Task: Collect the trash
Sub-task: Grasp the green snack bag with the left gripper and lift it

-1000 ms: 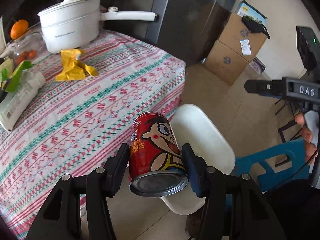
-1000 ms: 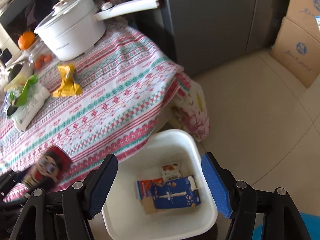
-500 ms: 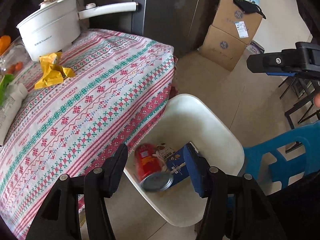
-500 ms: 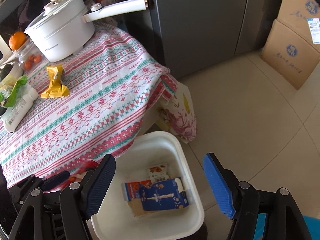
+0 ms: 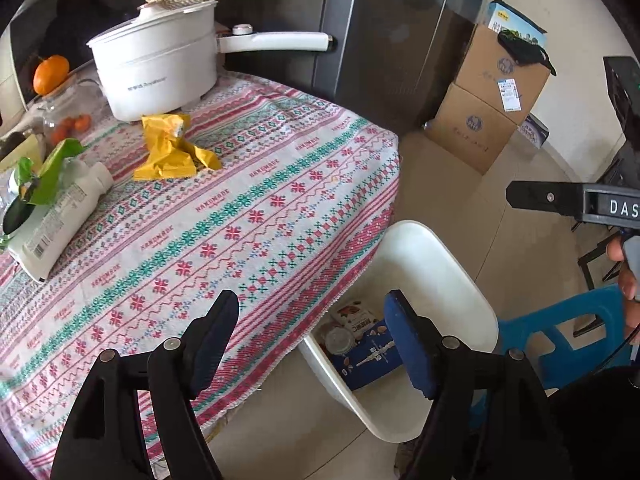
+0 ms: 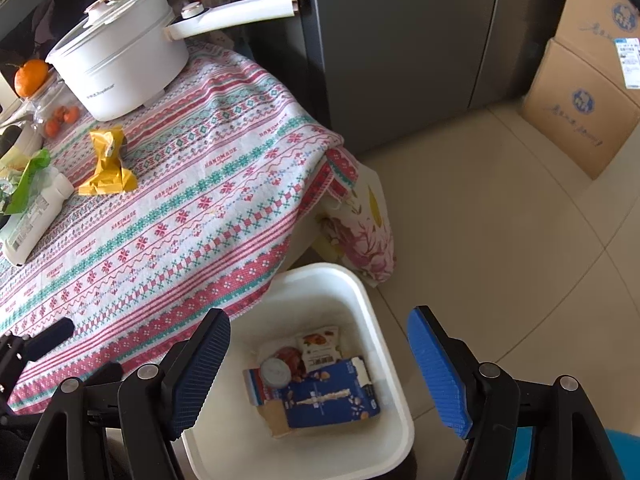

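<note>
A white bin [image 6: 360, 292] [image 5: 440, 264] stands on the floor at the table's edge. Inside lie the red can [image 6: 280, 368] [image 5: 339, 340], a blue carton [image 6: 328, 396] [image 5: 368, 360] and small wrappers. My left gripper [image 5: 312, 340] is open and empty, over the table's edge beside the bin. My right gripper [image 6: 320, 376] is open and empty above the bin. A crumpled yellow wrapper [image 5: 172, 148] [image 6: 106, 164] and a white bottle [image 5: 60, 220] [image 6: 32, 216] with green plastic lie on the patterned tablecloth [image 5: 240, 208].
A white pot [image 5: 156, 64] with a long handle stands at the table's back, with an orange [image 5: 50, 74] and a jar beside it. Cardboard boxes [image 5: 492, 100] sit by the wall. A blue chair [image 5: 560, 340] is right of the bin. A grey fridge [image 6: 400, 40] stands behind.
My left gripper opened and dropped the red can into the bin, then moved left and back over the table's edge. My right gripper stayed open above the bin.
</note>
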`<move>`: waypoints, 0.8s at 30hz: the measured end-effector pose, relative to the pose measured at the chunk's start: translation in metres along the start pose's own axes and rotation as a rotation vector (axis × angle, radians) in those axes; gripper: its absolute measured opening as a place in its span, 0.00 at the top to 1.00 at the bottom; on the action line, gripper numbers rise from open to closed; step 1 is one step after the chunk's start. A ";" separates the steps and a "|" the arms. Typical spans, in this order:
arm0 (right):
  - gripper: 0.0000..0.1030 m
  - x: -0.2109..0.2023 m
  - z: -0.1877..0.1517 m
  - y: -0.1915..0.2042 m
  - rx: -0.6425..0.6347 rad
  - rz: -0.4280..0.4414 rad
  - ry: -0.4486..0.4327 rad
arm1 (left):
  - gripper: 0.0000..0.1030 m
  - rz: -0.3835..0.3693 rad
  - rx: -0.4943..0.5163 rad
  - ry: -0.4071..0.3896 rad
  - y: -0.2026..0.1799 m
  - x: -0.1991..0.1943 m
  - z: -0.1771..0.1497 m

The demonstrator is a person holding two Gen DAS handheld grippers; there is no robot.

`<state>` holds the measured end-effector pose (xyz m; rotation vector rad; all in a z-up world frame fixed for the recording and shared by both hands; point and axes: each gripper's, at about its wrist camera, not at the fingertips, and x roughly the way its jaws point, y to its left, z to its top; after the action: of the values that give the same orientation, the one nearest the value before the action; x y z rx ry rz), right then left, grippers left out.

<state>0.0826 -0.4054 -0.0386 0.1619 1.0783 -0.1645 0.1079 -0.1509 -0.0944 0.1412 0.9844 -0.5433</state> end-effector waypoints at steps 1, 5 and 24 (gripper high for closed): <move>0.25 0.001 0.000 0.003 -0.004 0.000 0.001 | 0.24 0.010 -0.007 -0.002 0.006 -0.003 0.001; 0.24 0.002 0.003 0.016 -0.024 0.005 -0.001 | 0.20 0.061 -0.045 -0.018 0.037 -0.016 0.005; 0.17 0.037 0.017 0.142 -0.180 0.081 0.014 | 0.13 0.388 -0.127 -0.077 0.211 -0.040 0.009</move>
<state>0.1449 -0.2722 -0.0564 0.0448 1.0926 0.0064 0.2023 0.0414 -0.0833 0.1916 0.8852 -0.1292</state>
